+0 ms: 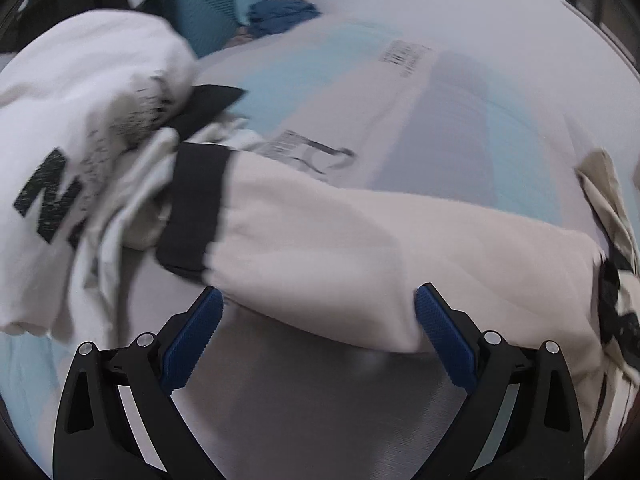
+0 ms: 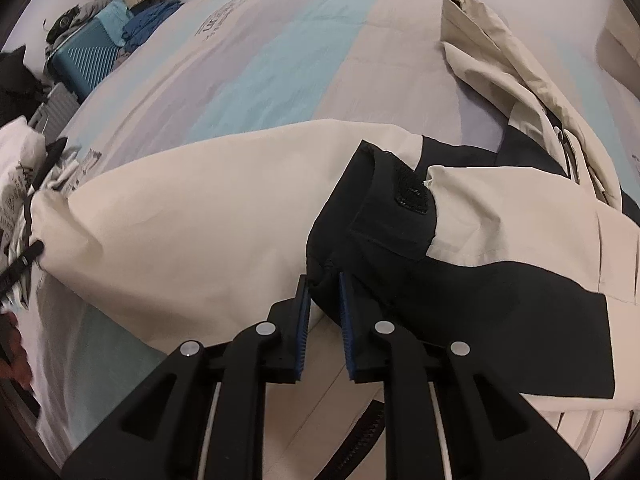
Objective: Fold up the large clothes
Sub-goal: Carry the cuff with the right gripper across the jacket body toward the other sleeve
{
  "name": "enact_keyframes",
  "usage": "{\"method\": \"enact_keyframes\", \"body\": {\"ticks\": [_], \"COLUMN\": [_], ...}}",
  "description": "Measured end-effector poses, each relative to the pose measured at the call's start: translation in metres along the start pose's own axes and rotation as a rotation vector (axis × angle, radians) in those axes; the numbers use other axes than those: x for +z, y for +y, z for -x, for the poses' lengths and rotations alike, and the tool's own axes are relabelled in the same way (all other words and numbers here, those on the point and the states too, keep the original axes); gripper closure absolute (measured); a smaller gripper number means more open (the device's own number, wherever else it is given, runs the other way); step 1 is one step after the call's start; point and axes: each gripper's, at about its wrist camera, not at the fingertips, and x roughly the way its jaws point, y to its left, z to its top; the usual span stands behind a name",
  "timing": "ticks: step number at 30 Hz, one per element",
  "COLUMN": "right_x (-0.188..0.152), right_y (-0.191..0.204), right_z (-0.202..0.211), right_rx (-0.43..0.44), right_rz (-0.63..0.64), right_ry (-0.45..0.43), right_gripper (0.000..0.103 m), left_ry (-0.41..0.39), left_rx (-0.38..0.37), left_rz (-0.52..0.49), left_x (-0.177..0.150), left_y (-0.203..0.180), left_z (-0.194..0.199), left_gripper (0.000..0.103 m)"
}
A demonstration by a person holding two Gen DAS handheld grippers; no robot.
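Observation:
A cream and black jacket (image 2: 192, 216) lies across the striped bedspread (image 2: 288, 60). My right gripper (image 2: 323, 280) is shut on the black cuff (image 2: 376, 216) of one sleeve, folded over the jacket's body. In the left wrist view the other cream sleeve (image 1: 360, 236) with its black cuff (image 1: 196, 208) stretches across the bed. My left gripper (image 1: 318, 300) is open, its blue pads (image 1: 436, 320) at the sleeve's near edge, holding nothing. The jacket's hood (image 2: 492, 40) lies at the far right.
A white garment with black lettering (image 1: 80, 120) is heaped at the left of the bed. A teal suitcase (image 1: 216, 4) and blue folded cloth (image 1: 280, 14) stand beyond the bed's far left corner. A grey case (image 2: 56, 112) stands beside the bed.

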Motion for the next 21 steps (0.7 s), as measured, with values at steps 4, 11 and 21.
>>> {"method": "enact_keyframes", "body": {"ticks": [4, 11, 21], "right_x": [-0.002, -0.007, -0.009], "right_y": [0.004, 0.010, 0.009], "right_z": [-0.004, -0.007, -0.004], "right_rx": [-0.002, 0.001, 0.021], "right_rz": [0.020, 0.042, 0.041], "right_ry": [-0.002, -0.012, -0.021], "right_gripper": [0.088, 0.083, 0.082], "left_ry": [0.025, 0.076, 0.041], "left_rx": [-0.003, -0.019, 0.051], "left_rz": [0.136, 0.251, 0.120], "left_x": [0.011, 0.024, 0.031], "left_y": [0.042, 0.058, 0.029], "left_z": [-0.018, -0.047, -0.039], "left_gripper": [0.008, 0.028, 0.069]}}
